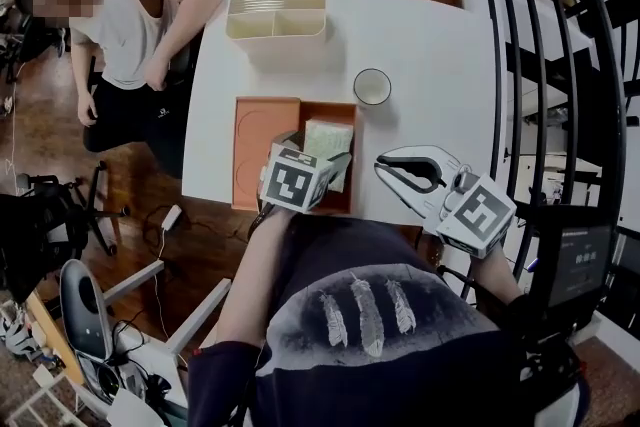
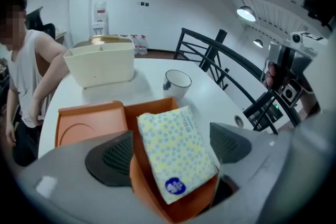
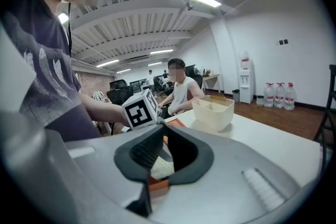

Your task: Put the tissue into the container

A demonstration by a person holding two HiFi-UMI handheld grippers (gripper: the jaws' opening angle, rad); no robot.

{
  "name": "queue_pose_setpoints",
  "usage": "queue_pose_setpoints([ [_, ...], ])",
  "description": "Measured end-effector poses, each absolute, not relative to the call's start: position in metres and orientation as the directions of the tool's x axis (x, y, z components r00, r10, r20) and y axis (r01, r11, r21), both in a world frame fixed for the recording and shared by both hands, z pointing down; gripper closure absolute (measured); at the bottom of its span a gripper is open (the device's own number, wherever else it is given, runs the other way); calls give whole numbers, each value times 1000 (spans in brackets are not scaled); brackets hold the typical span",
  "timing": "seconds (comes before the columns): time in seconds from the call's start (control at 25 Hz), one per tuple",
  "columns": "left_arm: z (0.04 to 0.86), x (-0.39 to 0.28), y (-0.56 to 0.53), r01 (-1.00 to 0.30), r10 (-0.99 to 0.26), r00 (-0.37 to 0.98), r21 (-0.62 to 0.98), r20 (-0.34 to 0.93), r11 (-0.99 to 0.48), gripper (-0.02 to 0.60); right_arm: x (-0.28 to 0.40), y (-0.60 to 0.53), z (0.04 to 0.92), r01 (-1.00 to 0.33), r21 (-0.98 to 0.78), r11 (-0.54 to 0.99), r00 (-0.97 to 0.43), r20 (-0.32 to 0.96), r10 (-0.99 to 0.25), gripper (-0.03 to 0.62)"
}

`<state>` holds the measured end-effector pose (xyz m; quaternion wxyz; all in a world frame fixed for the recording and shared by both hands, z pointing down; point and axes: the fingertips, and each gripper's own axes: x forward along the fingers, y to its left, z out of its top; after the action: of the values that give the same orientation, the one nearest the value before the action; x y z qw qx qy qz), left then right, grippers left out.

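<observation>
A yellow-and-white dotted tissue pack (image 1: 328, 139) (image 2: 169, 140) lies inside the open orange container (image 1: 340, 108) (image 2: 153, 108) near the table's front edge. The container's orange lid (image 1: 263, 151) (image 2: 86, 120) lies flat at its left. My left gripper (image 1: 318, 155) (image 2: 171, 150) hangs over the container, its jaws open on either side of the pack and not touching it. My right gripper (image 1: 386, 167) (image 3: 161, 136) hovers just right of the container, shut and empty. Through the gap behind its pads I see a bit of the tissue pack (image 3: 160, 168).
A cream divided bin (image 1: 277, 10) (image 2: 100, 63) (image 3: 212, 113) stands at the far edge of the white table (image 1: 430, 45). A white cup (image 1: 372, 86) (image 2: 177, 83) sits beyond the container. A person in a white top (image 1: 130, 15) stands at the left. A black railing (image 1: 560, 65) runs along the right.
</observation>
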<state>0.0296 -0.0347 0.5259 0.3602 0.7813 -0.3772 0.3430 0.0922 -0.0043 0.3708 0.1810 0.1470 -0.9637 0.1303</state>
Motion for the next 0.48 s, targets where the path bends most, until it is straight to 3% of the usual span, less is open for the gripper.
queue_pose_setpoints([
  [0.08, 519, 25, -39, -843, -371, 472, 286, 800, -455, 81, 94, -6, 372, -326, -198, 924, -893, 385, -233, 566],
  [0.2, 494, 17, -44, -837, -427, 495, 282, 757, -470, 81, 98, -12, 371, -334, -198, 922, -892, 381, -242, 566],
  [0.36, 405, 13, -46, -759, -557, 639, 321, 531, -566, 88, 97, -18, 357, -327, -239, 914, -916, 317, -245, 566],
  [0.4, 383, 13, -42, -730, -567, 675, 313, 473, -608, 109, 98, -18, 353, -317, -256, 913, -926, 294, -238, 566],
  [0.48, 347, 13, -29, -670, -566, 735, 271, 374, -691, 225, 98, -16, 345, -287, -292, 912, -944, 250, -217, 566],
])
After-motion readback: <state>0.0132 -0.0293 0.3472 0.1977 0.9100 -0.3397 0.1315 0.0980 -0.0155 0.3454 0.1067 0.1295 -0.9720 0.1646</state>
